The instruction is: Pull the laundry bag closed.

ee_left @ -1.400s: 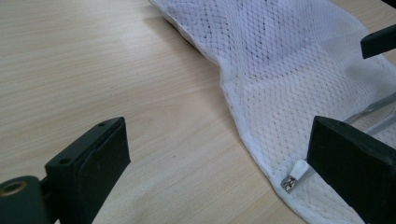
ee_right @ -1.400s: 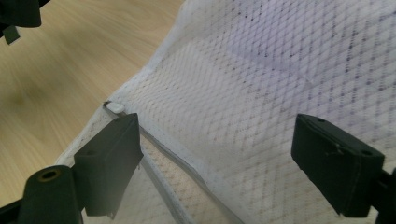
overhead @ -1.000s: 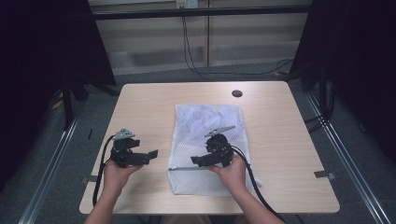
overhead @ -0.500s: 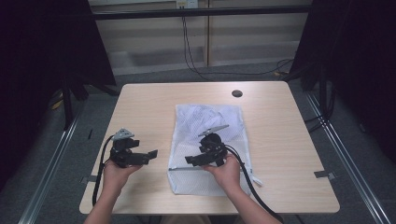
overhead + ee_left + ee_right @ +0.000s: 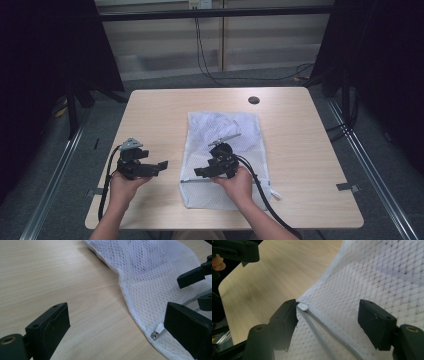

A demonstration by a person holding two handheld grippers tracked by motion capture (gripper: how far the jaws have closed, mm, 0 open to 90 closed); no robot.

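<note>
1. Pale wood-grain covers the table (image 5: 300,150), which stands on a grey floor between dark curtains, with a light wall panel and hanging cables behind. 1 small dark round hole (image 5: 253,100) sits near the table's far edge.
2. Since the earlier frames, the right claw (image 5: 200,172) has shifted slightly toward the near left corner of the mesh bag (image 5: 225,125), and its jaws have just been closing. They stand apart, released, on either side of the zipper line; the right gripper view puts the white zipper pull (image 5: 302,306) just beside 1 jaw, with no pad pressing on it.
3. Left of the bag, the left claw (image 5: 161,165) has kept its place above bare wood, jaws wide and released, pointing toward the bag's edge.
4. Lying flat at the middle of the table is the white mesh bag, its zipper (image 5: 200,181) running along the near end. Faint dark shapes show through the netting, too unclear to name.
</note>
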